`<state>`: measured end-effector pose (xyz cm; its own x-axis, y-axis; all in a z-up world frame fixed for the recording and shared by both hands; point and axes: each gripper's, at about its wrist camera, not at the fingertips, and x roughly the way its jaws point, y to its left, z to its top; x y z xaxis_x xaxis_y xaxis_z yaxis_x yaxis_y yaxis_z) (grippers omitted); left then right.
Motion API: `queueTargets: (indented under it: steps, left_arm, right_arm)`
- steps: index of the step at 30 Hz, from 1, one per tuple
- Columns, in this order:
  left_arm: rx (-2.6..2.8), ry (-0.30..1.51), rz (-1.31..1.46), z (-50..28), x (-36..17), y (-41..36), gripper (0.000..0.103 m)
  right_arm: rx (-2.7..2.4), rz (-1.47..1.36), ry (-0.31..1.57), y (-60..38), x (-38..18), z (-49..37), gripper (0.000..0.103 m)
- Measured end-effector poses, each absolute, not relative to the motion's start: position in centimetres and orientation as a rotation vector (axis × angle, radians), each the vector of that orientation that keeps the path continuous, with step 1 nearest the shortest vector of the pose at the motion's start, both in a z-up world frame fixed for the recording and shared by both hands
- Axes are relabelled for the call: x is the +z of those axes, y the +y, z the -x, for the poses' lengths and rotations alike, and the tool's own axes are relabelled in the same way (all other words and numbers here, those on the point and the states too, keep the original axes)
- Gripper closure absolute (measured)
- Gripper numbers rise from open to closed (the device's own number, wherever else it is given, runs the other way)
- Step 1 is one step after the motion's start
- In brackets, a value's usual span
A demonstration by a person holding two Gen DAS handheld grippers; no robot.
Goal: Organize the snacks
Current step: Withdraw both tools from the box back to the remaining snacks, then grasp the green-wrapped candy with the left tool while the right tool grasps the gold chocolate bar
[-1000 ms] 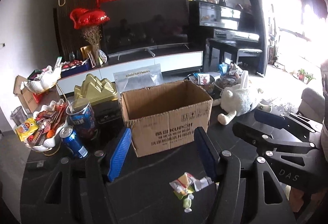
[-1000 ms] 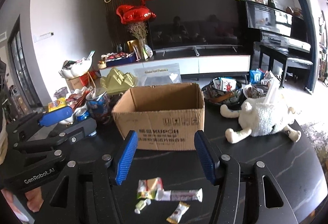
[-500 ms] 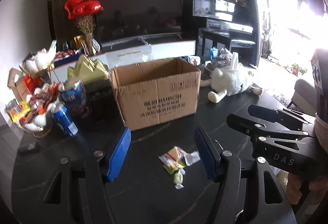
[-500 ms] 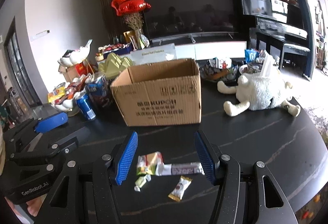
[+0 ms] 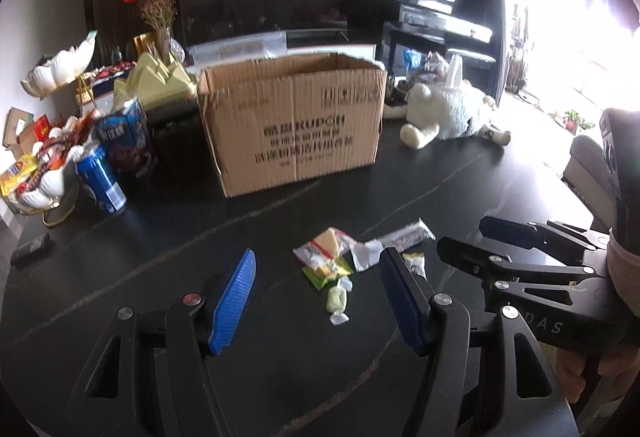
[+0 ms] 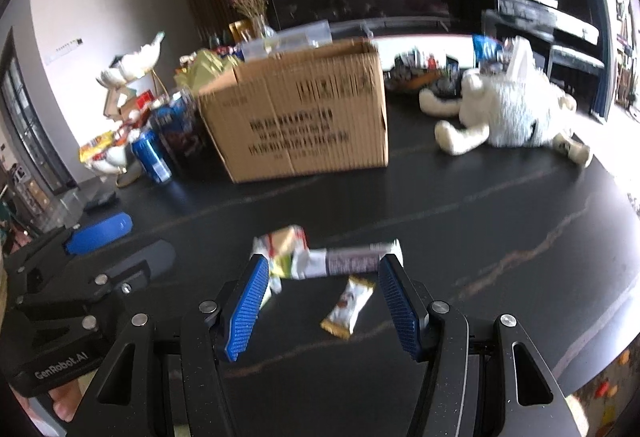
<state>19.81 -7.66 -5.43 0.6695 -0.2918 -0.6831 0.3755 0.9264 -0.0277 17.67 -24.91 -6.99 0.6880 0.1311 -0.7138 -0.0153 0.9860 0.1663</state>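
Note:
A small pile of wrapped snacks (image 5: 326,255) lies on the black table, with a pale green candy (image 5: 336,299) in front of it and a long silver bar (image 5: 404,237) to its right. My left gripper (image 5: 318,297) is open and empty, low over the pile. My right gripper (image 6: 324,295) is open and empty, its fingers either side of a small white and gold packet (image 6: 348,307); the long bar (image 6: 348,261) and the pile (image 6: 282,243) lie just beyond. An open cardboard box (image 5: 292,121) stands behind the snacks.
A blue can (image 5: 102,185), a larger blue tin (image 5: 124,125) and white shell bowls of snacks (image 5: 36,173) stand at the left. A white plush toy (image 5: 444,113) lies right of the box. A small dark object (image 5: 30,247) lies near the table's left edge.
Both grippers have moved down and closer to the loose snacks, so the snacks now lie between their fingers. Both stay open.

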Motion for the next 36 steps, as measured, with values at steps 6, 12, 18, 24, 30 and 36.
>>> queueTargets:
  steps: [6,12,18,24,30,36]
  left_arm:
    - [-0.388,0.793,-0.121,-20.2,-7.5,-7.9,0.042]
    - [-0.412,0.838,-0.113,-20.7,-9.4,-8.3,0.047]
    - [-0.441,0.887,-0.106,-21.4,-11.3,-8.7,0.058]
    - [-0.467,0.921,-0.099,-22.0,-12.8,-9.0,0.064]
    - [-0.477,0.95,-0.093,-22.8,-14.0,-9.3,0.069]
    - [-0.486,0.969,-0.091,-23.4,-14.8,-9.9,0.076]
  right_arm:
    - [0.077,-0.164,0.859,-25.2,-9.4,-17.7,0.044]
    - [0.08,-0.179,0.894,-25.4,-11.0,-18.2,0.045]
    - [0.077,-0.195,0.918,-25.6,-12.2,-18.8,0.045]
    - [0.086,-0.201,0.94,-25.5,-13.3,-19.2,0.05]
    - [0.093,-0.215,0.951,-25.6,-14.0,-19.6,0.055]
    - [0.093,-0.23,0.963,-25.7,-14.5,-20.2,0.061]
